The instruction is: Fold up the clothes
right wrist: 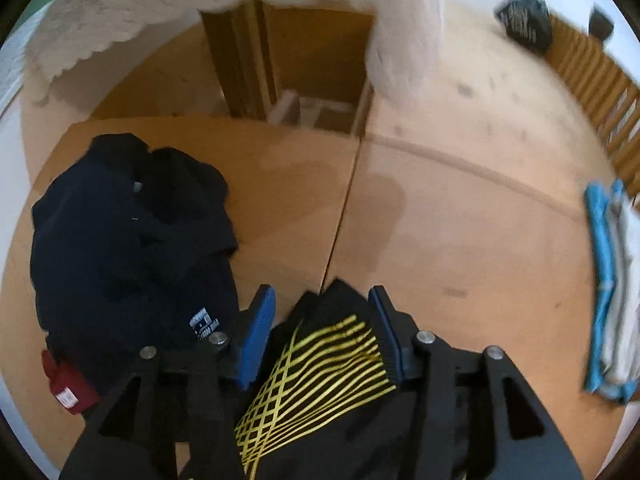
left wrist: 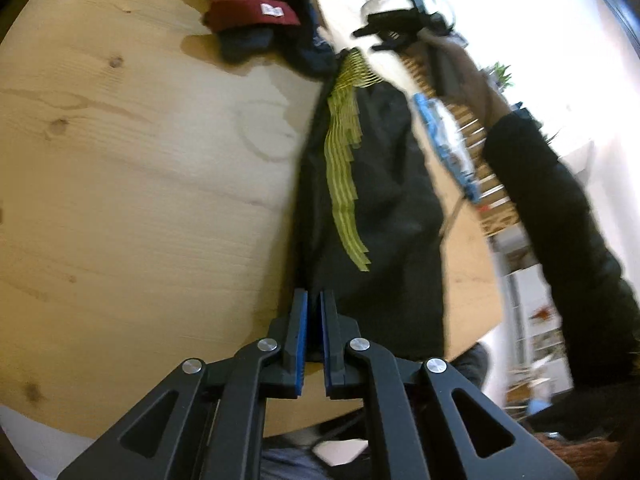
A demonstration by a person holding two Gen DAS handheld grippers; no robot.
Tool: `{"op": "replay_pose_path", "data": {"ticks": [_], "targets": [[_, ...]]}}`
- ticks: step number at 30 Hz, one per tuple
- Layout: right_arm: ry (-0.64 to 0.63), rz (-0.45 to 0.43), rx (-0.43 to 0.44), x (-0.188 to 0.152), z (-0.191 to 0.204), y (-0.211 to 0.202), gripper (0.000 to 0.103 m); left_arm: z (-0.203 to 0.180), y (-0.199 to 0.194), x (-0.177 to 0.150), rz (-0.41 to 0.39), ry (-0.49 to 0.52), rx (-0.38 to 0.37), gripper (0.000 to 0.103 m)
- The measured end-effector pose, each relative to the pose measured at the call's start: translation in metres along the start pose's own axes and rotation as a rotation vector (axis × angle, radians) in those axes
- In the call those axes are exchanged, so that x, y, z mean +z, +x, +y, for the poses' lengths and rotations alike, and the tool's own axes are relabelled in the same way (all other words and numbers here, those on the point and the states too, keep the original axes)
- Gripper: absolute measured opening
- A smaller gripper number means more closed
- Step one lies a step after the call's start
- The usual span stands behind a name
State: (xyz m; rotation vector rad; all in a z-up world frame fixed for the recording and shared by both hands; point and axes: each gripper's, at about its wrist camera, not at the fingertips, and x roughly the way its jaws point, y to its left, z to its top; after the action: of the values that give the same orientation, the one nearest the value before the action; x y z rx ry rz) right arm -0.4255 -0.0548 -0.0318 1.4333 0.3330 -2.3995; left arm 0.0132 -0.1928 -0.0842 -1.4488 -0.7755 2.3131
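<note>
Nearly closed, the jaws of our left gripper [left wrist: 313, 300] pinch the near edge of the black garment with yellow stripes [left wrist: 360, 184], its blue pads pressed against the cloth with only a thin gap between them. Our right gripper [right wrist: 322, 300] stands with its jaws wide apart, and the same black garment [right wrist: 320, 364] bunches up between the blue pads [right wrist: 260, 332]; we cannot tell whether either pad actually touches the fabric. From the left wrist view the garment stretches long and narrow across the wooden table [left wrist: 140, 200], running from our left gripper toward the far edge. Beyond it lies a heap of dark navy clothes [right wrist: 128, 248] with a red garment [left wrist: 248, 10] on it. A folded blue and white cloth [right wrist: 612, 288] rests well apart, off to the right side of the table.
</note>
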Motion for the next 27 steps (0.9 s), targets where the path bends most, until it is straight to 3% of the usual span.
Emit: {"op": "replay_pose_path", "data": {"ticks": [6,8,11,13,17,27], "targets": [[0.047,0.023,0.004,-0.021,-0.017,-0.019,0.049,-0.025,-0.004,0.007,-0.019,0.106,0.132,0.004],[0.080,0.045,0.016,-0.031,-0.026,-0.020,0.048,-0.043,-0.002,0.010,-0.014,0.161,0.156,0.009],[0.072,0.052,0.025,-0.042,-0.032,-0.020,0.042,-0.063,0.004,0.007,0.001,0.213,0.175,0.010],[0.065,0.060,0.038,-0.047,-0.032,-0.017,0.033,-0.074,0.011,0.006,0.013,0.248,0.195,0.010],[0.024,0.073,0.057,-0.052,-0.020,-0.006,0.032,-0.095,0.029,0.008,0.036,0.328,0.243,0.011],[-0.038,0.121,0.086,-0.056,0.011,0.027,0.032,-0.092,0.063,0.016,0.107,0.366,0.273,0.011]]}}
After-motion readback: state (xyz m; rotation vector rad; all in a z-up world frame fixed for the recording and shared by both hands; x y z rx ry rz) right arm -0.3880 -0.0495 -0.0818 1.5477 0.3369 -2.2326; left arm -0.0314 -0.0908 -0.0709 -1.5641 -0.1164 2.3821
